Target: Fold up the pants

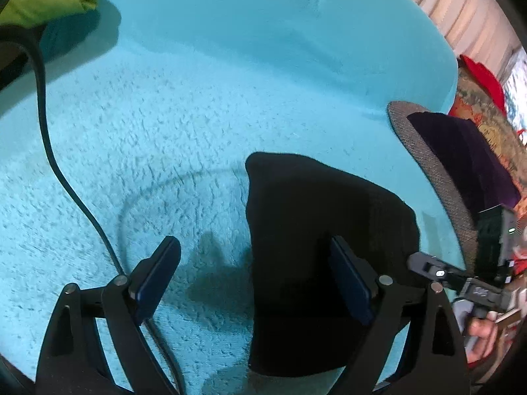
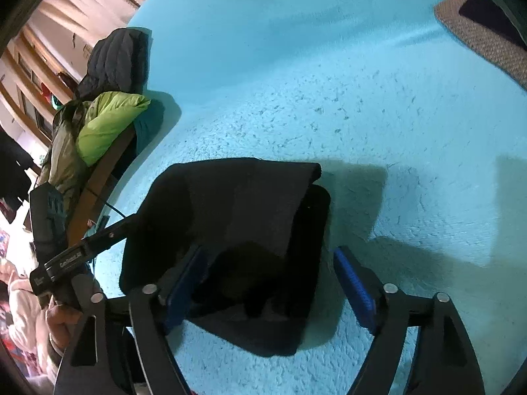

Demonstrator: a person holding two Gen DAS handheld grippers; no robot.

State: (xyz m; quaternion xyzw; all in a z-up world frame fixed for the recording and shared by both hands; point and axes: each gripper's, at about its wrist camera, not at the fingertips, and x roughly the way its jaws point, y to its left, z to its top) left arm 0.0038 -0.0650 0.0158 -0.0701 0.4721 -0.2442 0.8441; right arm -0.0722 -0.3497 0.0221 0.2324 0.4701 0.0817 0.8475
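Black pants lie folded; both claws stand clear

Black fabric sits as a compact bundle on the turquoise fleece blanket (image 1: pixel 164 125), and that is where the pants (image 2: pixel 230 230) are now: folded into a squarish stack, lying flat under me. From my right wrist view the top layer laps over the one beneath, its folded edge toward the far side, which is why the stack looks thick there and stepped along its right side.

My right gripper (image 2: pixel 270 283) hangs over the near part of the stack with its blue pads spread wide. The left pad is over the cloth, the right one over bare blanket, and neither pinches anything, so the pants lie under their own weight. I judge the fold done, or close to it.

My left gripper (image 1: pixel 257 283) is likewise spread apart and empty. It straddles the left edge of the bundle, one pad over the blanket and the other over black cloth, ready to flatten or square the edge if needed.

A black cable (image 1: pixel 49 138) trails across the blanket on my left. A woven grey mat (image 1: pixel 434 171) lies at the blanket's right edge with something dark on it, possibly another folded garment; the view is too dim to tell.
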